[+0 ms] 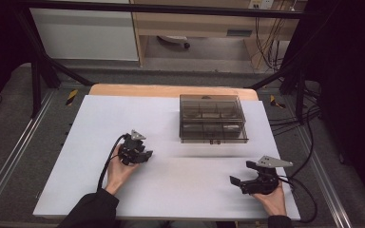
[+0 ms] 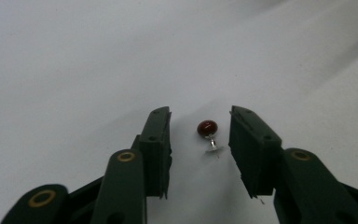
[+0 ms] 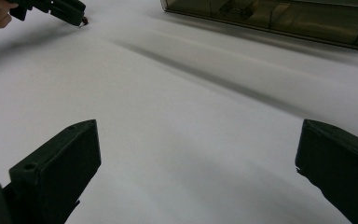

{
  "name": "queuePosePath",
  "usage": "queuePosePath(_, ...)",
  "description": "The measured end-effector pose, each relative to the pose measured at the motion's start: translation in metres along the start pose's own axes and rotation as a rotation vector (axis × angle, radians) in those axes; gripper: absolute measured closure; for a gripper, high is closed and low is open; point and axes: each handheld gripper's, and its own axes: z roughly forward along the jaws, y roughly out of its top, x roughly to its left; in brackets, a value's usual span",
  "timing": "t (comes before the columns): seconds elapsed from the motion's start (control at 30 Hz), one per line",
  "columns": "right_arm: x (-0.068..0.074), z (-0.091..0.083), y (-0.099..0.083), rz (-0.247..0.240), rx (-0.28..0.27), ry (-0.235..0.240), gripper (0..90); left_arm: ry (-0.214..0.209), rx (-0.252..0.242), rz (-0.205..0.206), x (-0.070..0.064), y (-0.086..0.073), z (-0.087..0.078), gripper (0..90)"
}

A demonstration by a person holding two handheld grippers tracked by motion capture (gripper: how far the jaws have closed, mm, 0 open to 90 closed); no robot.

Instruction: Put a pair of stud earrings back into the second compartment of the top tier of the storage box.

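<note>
A small dark red stud with a silver pin (image 2: 208,133) lies on the white sheet (image 1: 190,180), between the two jaws of my left gripper (image 2: 200,116), touching neither. That gripper is open and sits low over the sheet at centre left in the high view (image 1: 146,155). In the right gripper view the left gripper (image 3: 74,14) is far off at the top left, with the stud (image 3: 85,20) at its tip. My right gripper (image 3: 200,135) is wide open with nothing but bare sheet between its jaws. It rests at the front right (image 1: 241,173).
A smoky clear plastic compartment box (image 1: 212,118) with its lid down stands at the back centre of the sheet, with small items inside; its front wall (image 3: 270,18) runs along the top of the right gripper view. A cable (image 1: 107,164) trails from the left gripper.
</note>
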Motion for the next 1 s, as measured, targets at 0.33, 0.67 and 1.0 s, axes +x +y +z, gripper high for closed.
queuePosePath(0.33, -0.0002, 0.0001, 0.0, -0.002, 0.001, 0.002, 0.6, 0.009, 0.004, 0.007, -0.0046, -0.0007, 0.003, 72.3)
queuePosePath(0.67, -0.0002, -0.0001, 0.0001, 0.0, 0.001, 0.003, 0.6, 0.029, 0.004, 0.028, -0.0099, -0.0013, 0.0034, 78.5)
queuePosePath(1.0, -0.0003, 0.0, 0.0001, 0.0, 0.001, 0.004, 0.6, 0.031, 0.001, 0.034, -0.01, -0.0012, 0.0023, 81.6)
